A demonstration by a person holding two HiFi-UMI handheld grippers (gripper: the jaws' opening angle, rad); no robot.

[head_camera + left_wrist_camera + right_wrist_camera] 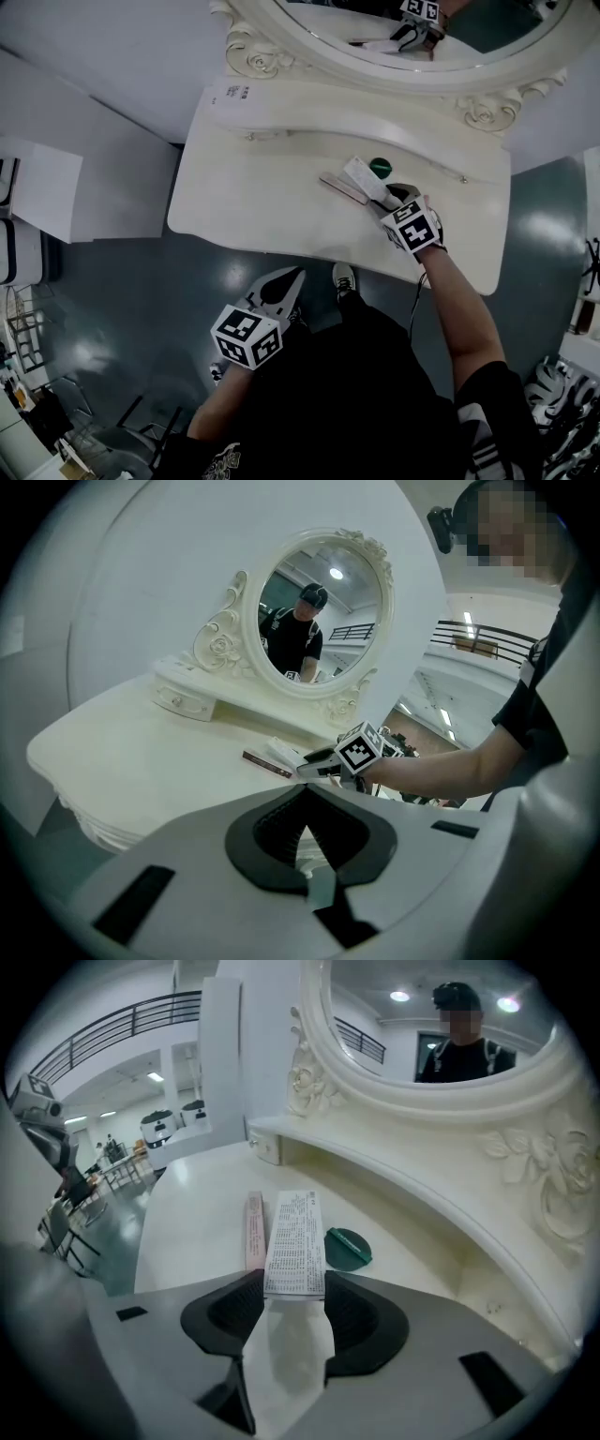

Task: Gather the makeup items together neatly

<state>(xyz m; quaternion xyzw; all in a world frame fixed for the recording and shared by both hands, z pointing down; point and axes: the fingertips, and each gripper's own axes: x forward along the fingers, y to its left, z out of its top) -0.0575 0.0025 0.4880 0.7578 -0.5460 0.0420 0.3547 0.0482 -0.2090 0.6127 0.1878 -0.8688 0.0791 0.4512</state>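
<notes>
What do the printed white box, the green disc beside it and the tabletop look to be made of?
Printed white box: probably cardboard, matte, with sharp straight edges and dense small print.
Green disc: likely plastic, smooth with a slight sheen.
Tabletop: cream, painted or lacquered, perhaps wood underneath; soft reflections suggest a semi-gloss finish.

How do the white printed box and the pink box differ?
The white printed box is wider than the pink box. The white box bears dense print; the pink box looks nearly plain. The white box's end sits between the right gripper's jaws; the pink box lies outside. Both lie flat, parallel.
</notes>
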